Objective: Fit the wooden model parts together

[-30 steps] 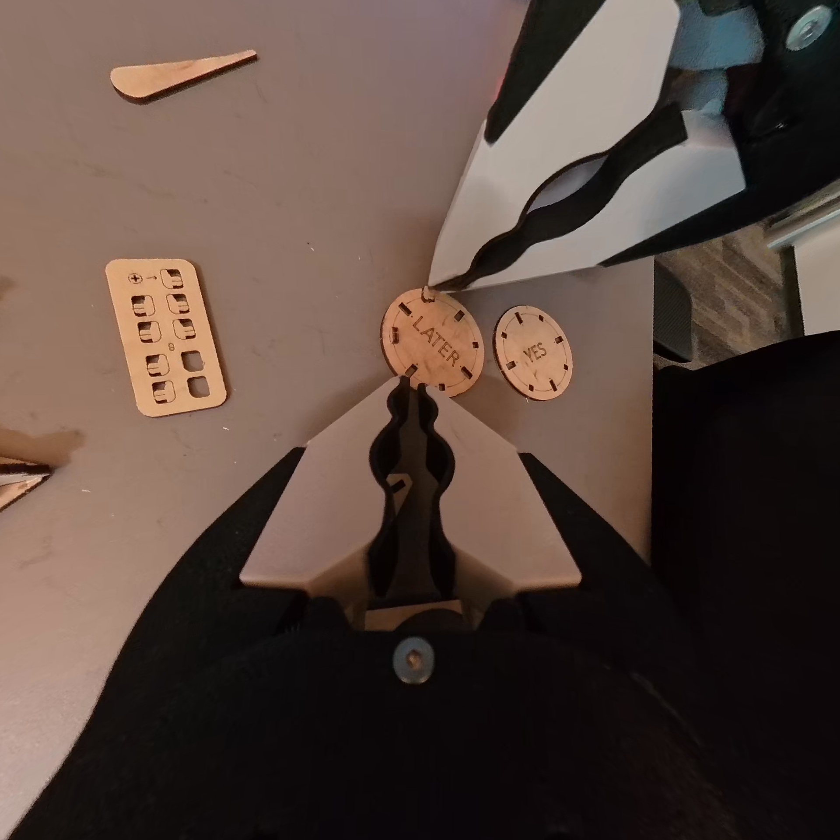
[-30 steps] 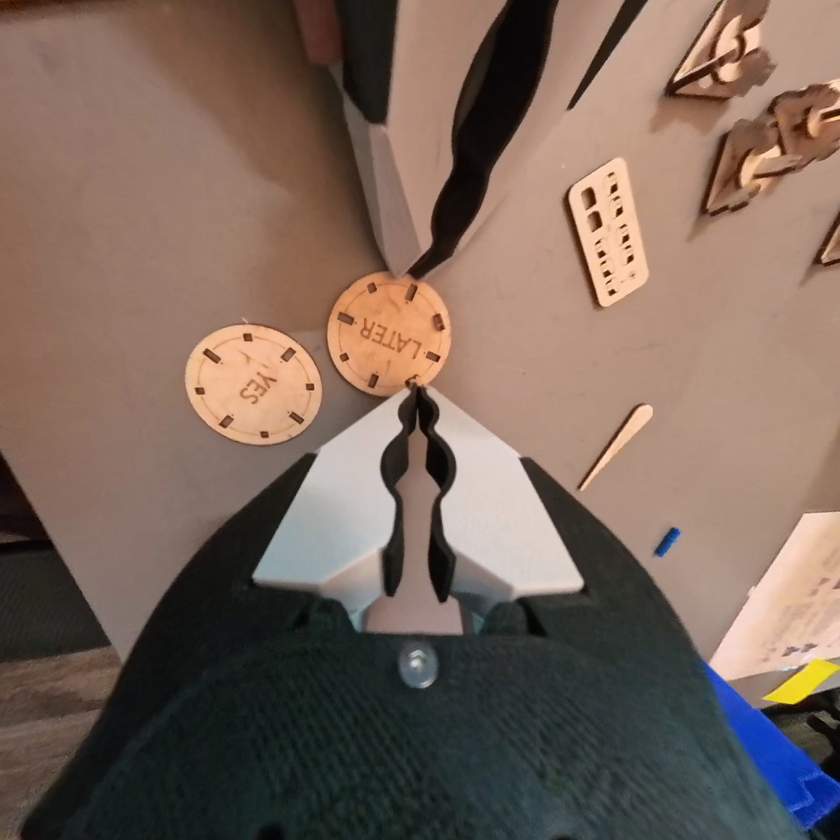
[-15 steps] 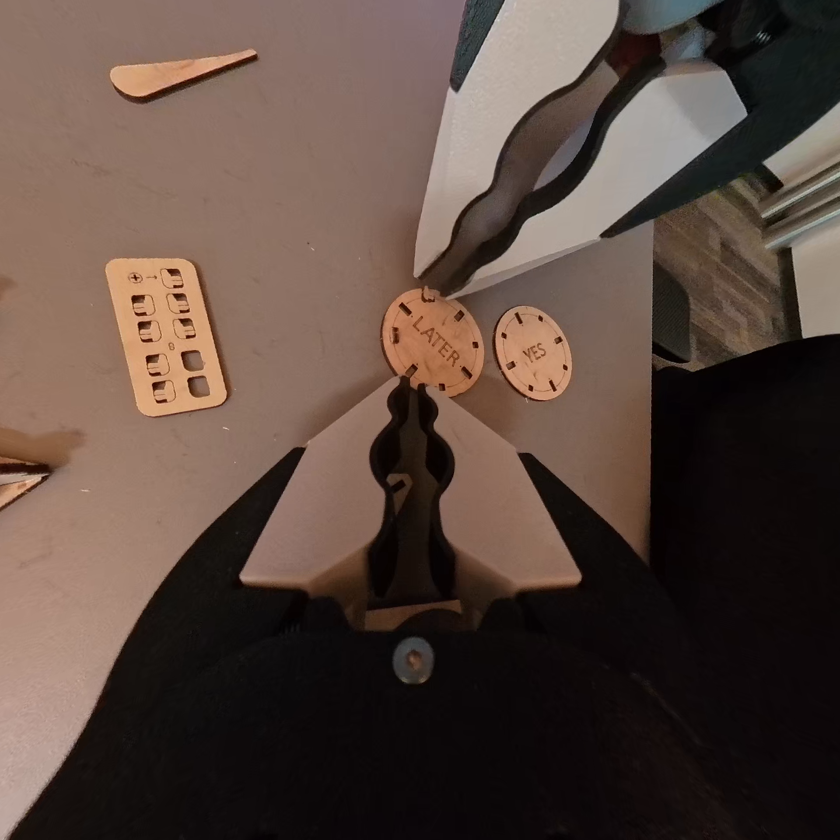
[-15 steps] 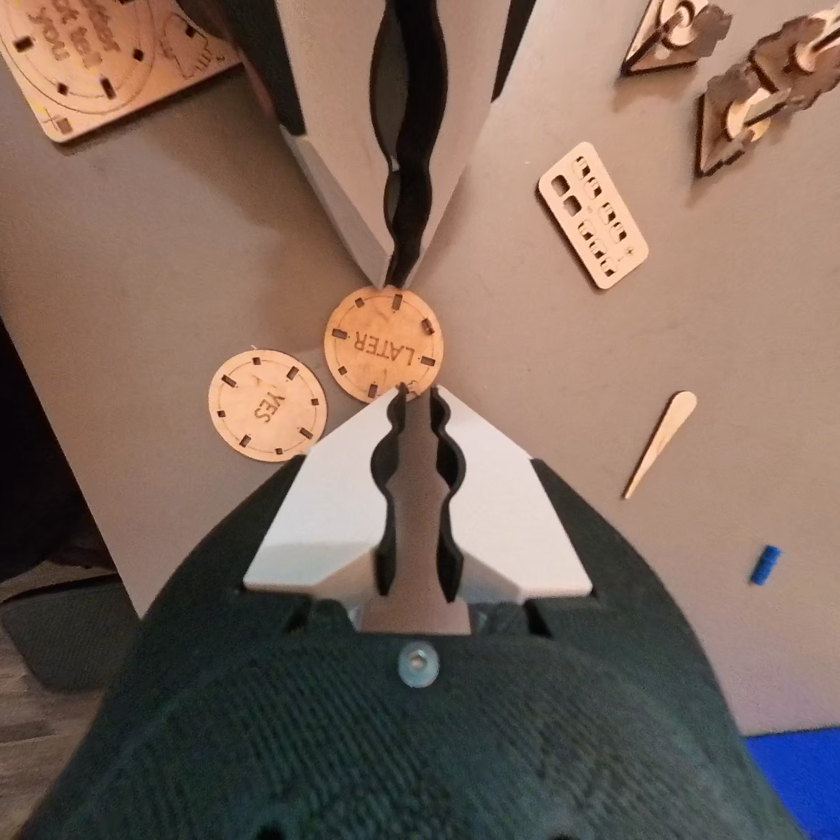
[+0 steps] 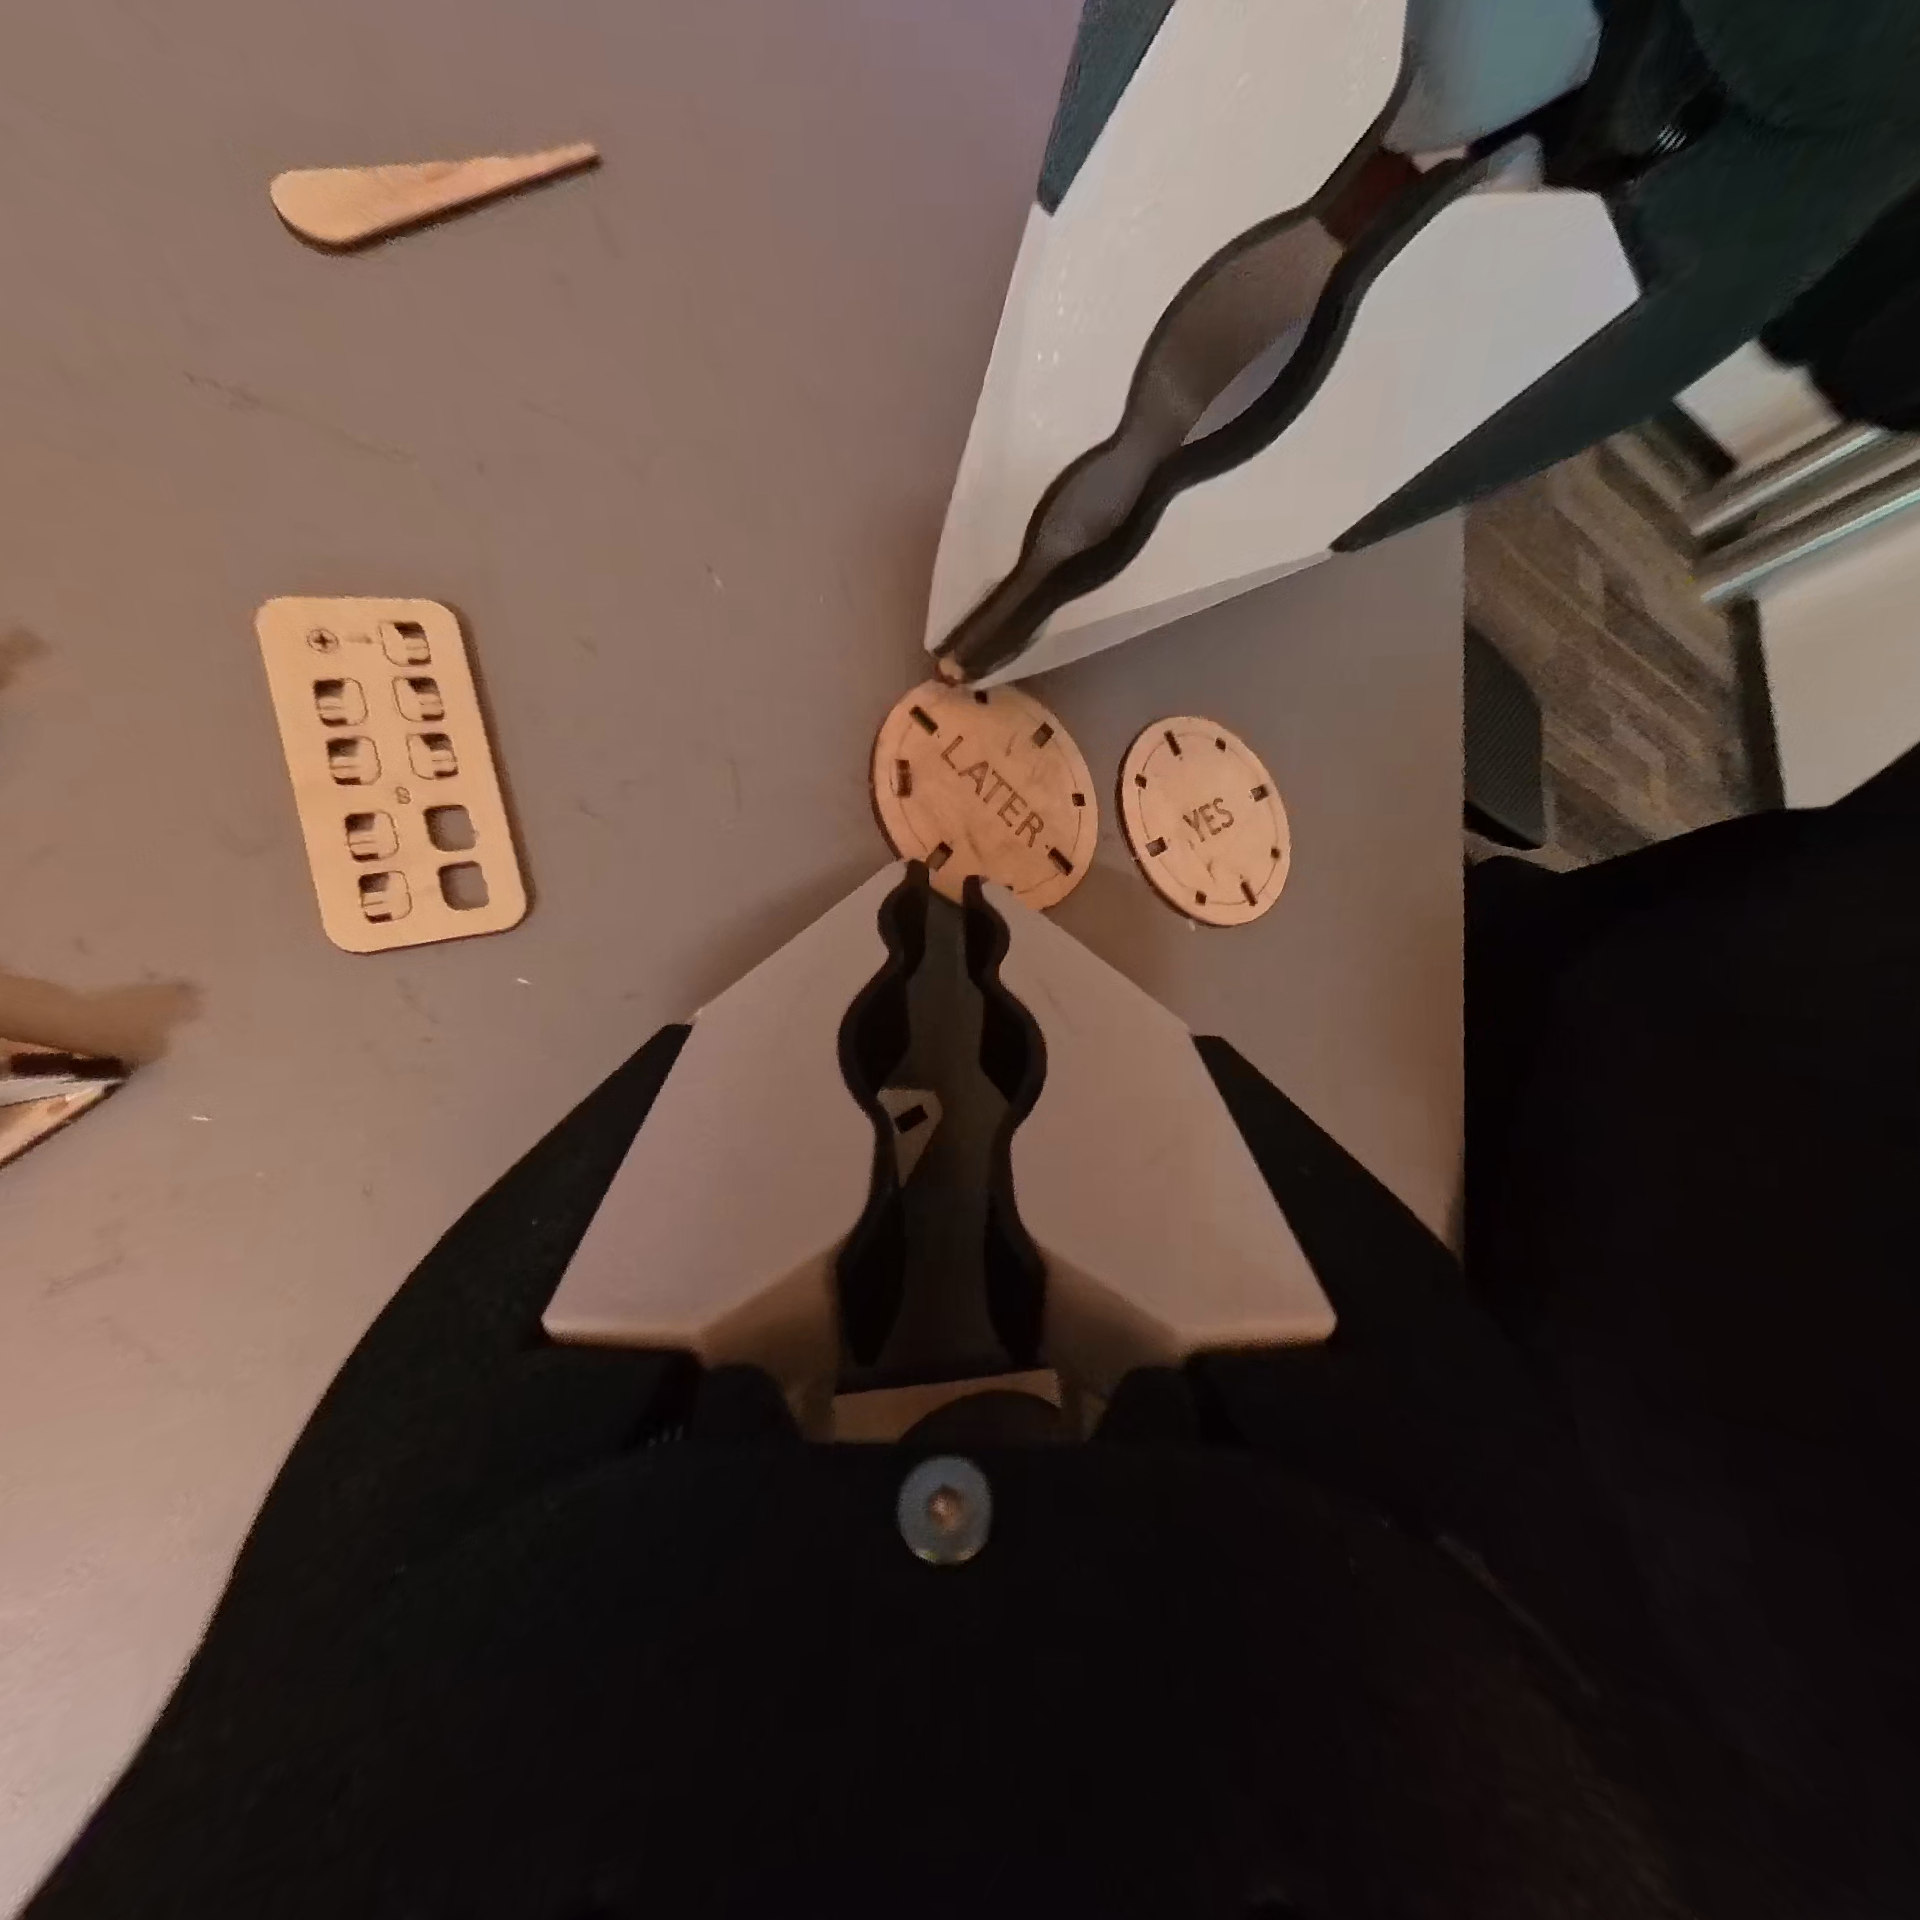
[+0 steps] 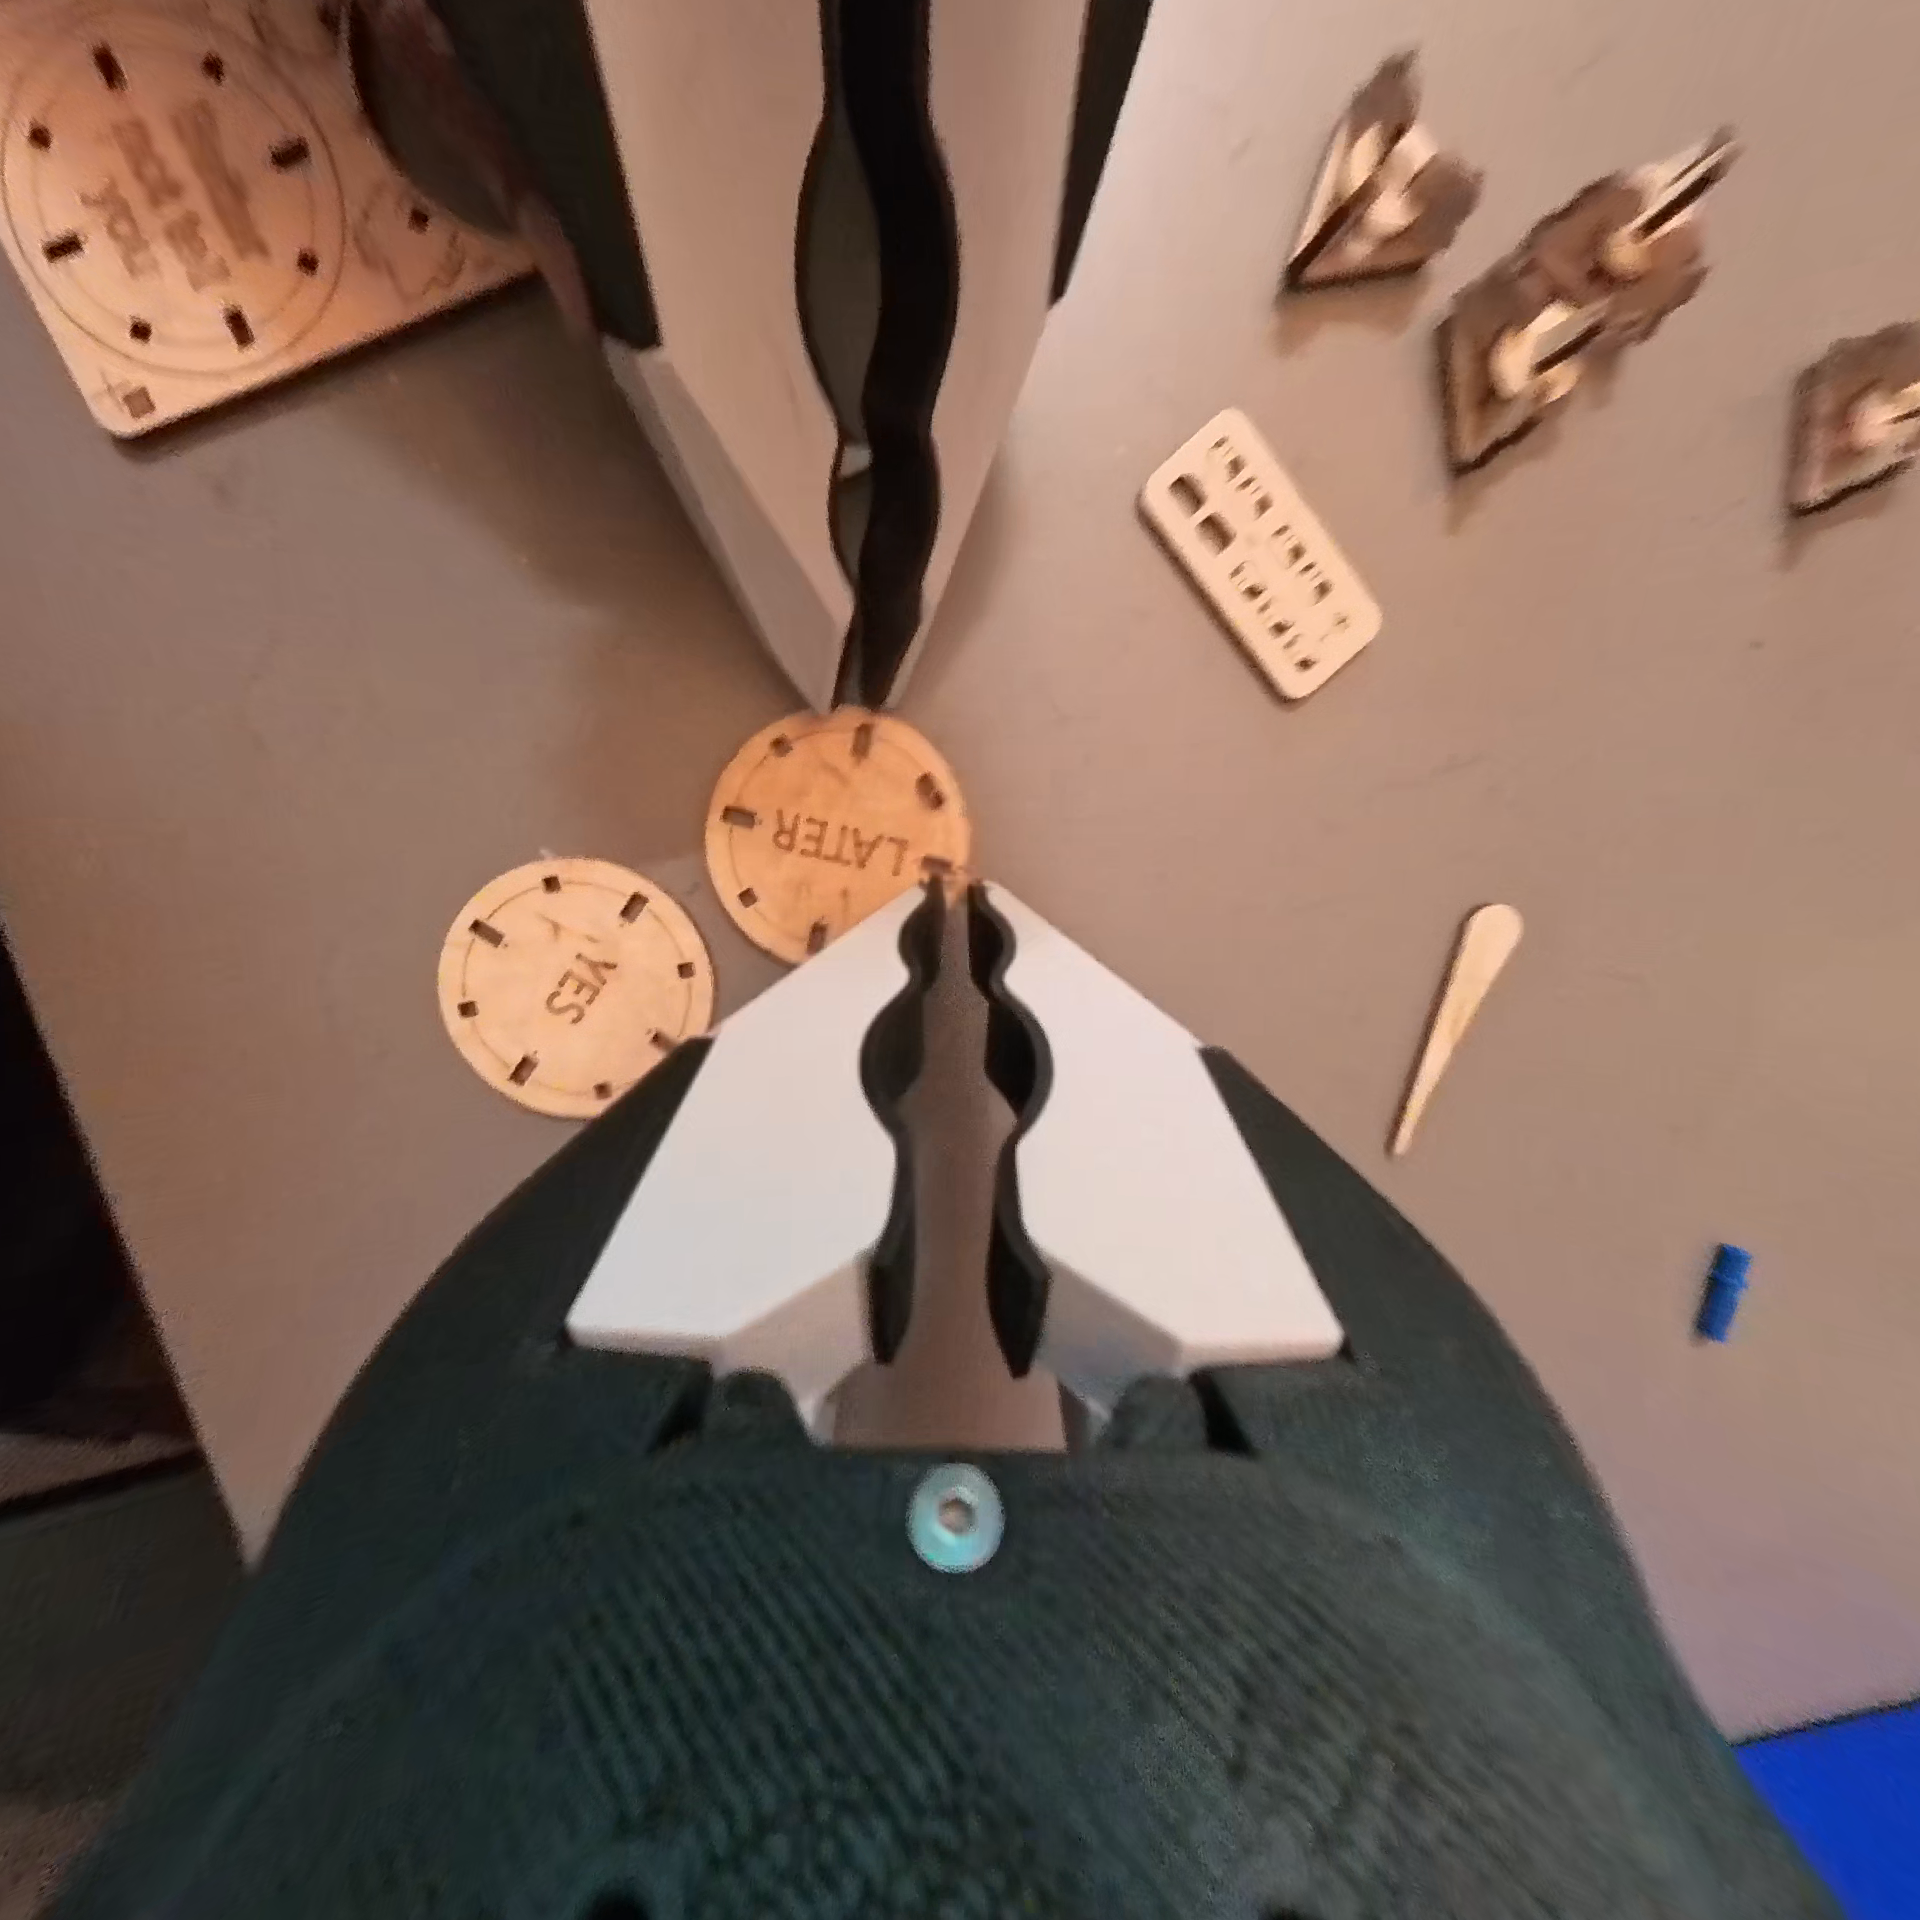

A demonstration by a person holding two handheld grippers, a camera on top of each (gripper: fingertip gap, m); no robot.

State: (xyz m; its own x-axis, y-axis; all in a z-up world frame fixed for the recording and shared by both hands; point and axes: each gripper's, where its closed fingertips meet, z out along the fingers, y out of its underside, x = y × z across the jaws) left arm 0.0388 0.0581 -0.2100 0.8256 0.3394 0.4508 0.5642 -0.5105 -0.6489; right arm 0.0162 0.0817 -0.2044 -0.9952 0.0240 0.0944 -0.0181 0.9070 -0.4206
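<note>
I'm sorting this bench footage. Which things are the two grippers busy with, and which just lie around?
At the grippers: left gripper, right gripper, the lettered round disc between their tips, small wooden tab at its rim.
Lying about: second disc, slotted card, wooden stick, blue peg, square board, folded wooden pieces.

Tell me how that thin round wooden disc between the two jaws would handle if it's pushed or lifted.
The thin round wooden disc looks like flat cut plywood, so probably stiff and light. Lying flat on the smooth grey table, it would likely slide rather than roll. Its low edge gives little to grip.
</note>
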